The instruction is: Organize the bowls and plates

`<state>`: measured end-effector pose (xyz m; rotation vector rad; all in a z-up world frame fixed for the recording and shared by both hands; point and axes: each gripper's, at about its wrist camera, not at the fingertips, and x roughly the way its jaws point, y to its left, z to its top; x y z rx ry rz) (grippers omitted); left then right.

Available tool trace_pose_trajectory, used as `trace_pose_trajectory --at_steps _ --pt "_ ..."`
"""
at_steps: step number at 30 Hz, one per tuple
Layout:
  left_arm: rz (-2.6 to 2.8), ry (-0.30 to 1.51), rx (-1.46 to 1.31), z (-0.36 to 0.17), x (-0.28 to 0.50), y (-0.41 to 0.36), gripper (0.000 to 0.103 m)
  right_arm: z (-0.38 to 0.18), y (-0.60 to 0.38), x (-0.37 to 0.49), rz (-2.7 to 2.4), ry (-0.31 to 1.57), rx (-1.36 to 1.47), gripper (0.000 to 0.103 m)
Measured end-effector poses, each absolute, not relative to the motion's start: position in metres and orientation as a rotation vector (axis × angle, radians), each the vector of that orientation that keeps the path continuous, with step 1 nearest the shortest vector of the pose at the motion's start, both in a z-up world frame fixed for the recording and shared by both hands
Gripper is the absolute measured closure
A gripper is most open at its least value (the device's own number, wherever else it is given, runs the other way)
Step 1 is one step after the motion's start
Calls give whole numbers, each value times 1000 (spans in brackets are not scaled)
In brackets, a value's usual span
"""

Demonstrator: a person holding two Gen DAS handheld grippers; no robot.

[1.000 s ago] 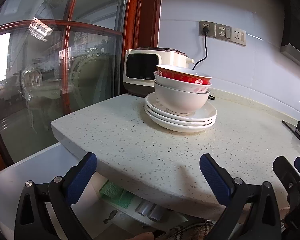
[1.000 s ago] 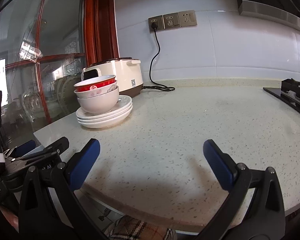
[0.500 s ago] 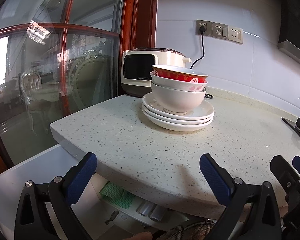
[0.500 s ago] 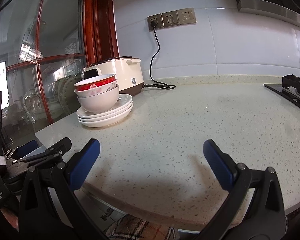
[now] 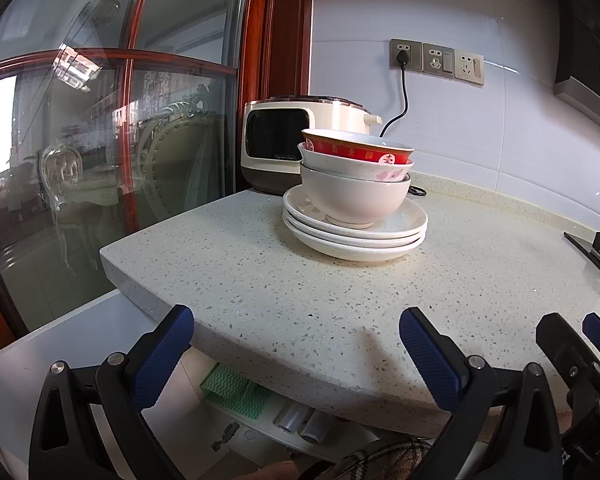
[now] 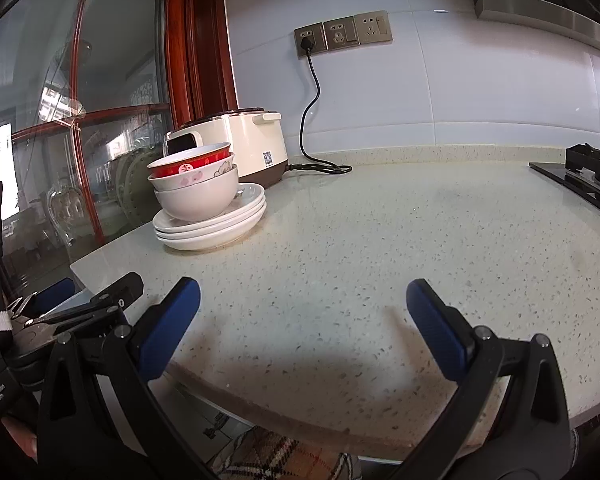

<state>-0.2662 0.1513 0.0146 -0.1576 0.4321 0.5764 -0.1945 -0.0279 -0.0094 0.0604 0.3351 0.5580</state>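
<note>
standing by the speckled stone countertop (image 5: 440, 280), i see the glass door with its red wooden frame (image 5: 276, 60) past the counter's left edge, and dining chairs showing dimly through the panes. near the back left corner of the surface sits a cream rice cooker (image 5: 296, 148), its black cord (image 6: 312, 120) running up to a wall socket (image 6: 309, 40). just in front of the cooker, close to the left edge, is the stack: three white plates (image 5: 356, 236) nested flat on the surface, and standing on the top plate three bowls one inside another, a plain white bowl (image 5: 352, 196) at the bottom, a white bowl with pink flowers (image 5: 356, 168) in it, and a red-banded bowl (image 5: 356, 150) on top. the stack stands upright and nothing touches it.

the left gripper (image 5: 296, 344) hovers at the front left corner of the counter, its blue-padded fingers spread wide with nothing between them. beside it, the right gripper (image 6: 304, 320) hangs over the front edge toward the middle, fingers likewise spread wide and holding nothing; both are well apart from the dishes. at the far right edge of the surface lies a black gas hob (image 6: 588, 176).
</note>
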Motion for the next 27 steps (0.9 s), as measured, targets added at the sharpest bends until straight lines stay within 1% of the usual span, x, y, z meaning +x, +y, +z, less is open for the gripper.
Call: trace_pose_trajectory --at_steps 27 --pt "583 421 -150 13 -267 145 0 -16 -30 -194 558 356 72 0"
